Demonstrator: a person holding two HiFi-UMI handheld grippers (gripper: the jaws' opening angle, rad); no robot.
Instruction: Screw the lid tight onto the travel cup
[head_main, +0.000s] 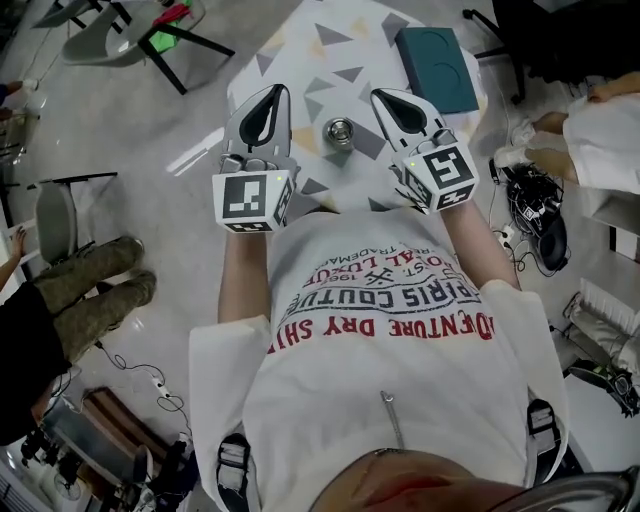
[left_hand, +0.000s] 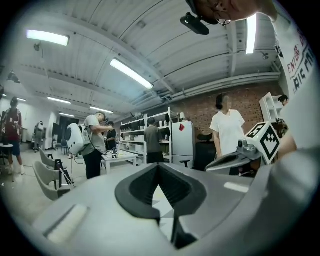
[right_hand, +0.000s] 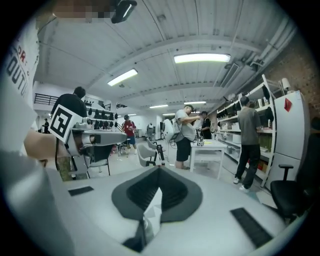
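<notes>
A small steel travel cup (head_main: 340, 131) stands upright on a table (head_main: 300, 60) covered in a white cloth with grey and yellow triangles. I see no lid in any view. My left gripper (head_main: 276, 92) hangs above the table just left of the cup, jaws shut and empty. My right gripper (head_main: 386, 96) hangs just right of the cup, also shut with nothing in it. In the left gripper view the dark pads (left_hand: 145, 187) meet at the tip. The right gripper view shows its pads (right_hand: 172, 192) closed too, with a sliver of the patterned cloth below.
A teal flat case (head_main: 437, 68) lies at the table's far right corner. A chair (head_main: 130, 35) stands at the far left, and someone's boots (head_main: 90, 290) are on the floor to the left. Cables and gear (head_main: 535, 205) lie to the right. Several people stand by shelves (right_hand: 250, 140).
</notes>
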